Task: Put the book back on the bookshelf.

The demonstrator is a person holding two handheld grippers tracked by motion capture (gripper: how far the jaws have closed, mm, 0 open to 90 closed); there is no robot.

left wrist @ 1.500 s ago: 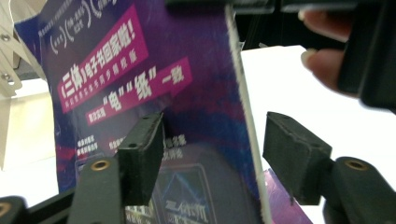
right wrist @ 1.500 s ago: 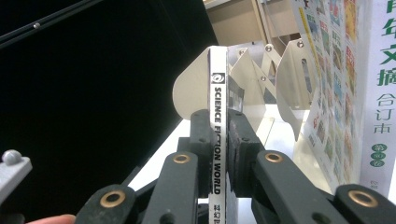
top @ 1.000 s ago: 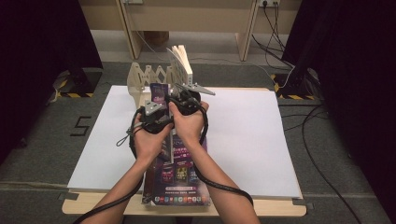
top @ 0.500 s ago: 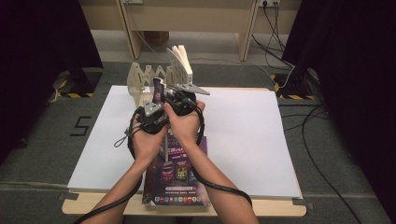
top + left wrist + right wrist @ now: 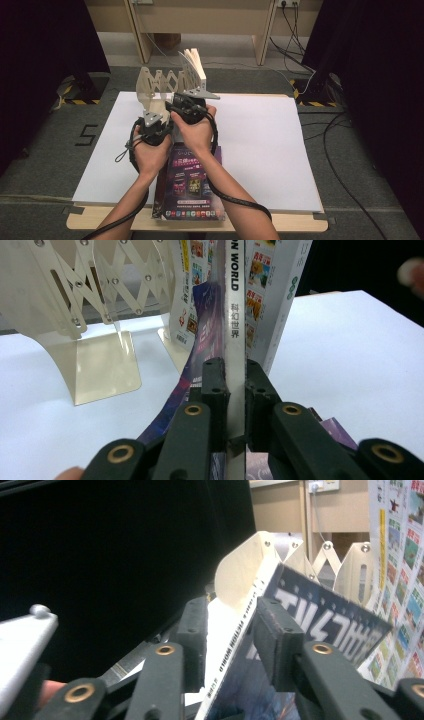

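Here, item one: a magazine (image 5: 235, 315), thin, with a white spine printed "WORLD" and Chinese characters, standing on edge at the near end of a cream expanding rack (image 5: 75, 305). In the left gripper view the spine runs straight up between the two black jaws of the left claw (image 5: 235, 377), whose pads press on it from either side; these jaws have just been closing, with the magazine between them, and now pinch it. Item two: the right claw (image 5: 232, 625), seen in the right gripper view with the same magazine's spine and dark blue cover between its jaws; a gap shows on the left side of the spine, the right jaw lies close against the cover, and these jaws have just been opening, so the hold looks slack. Item three: a second magazine (image 5: 192, 185) with a purple cover, lying flat on the white surface (image 5: 280, 145) under the person's forearms, near the front edge. Item four: an upright book (image 5: 194, 67) with pale pages, standing in the rack's far end, behind both claws in the high view.
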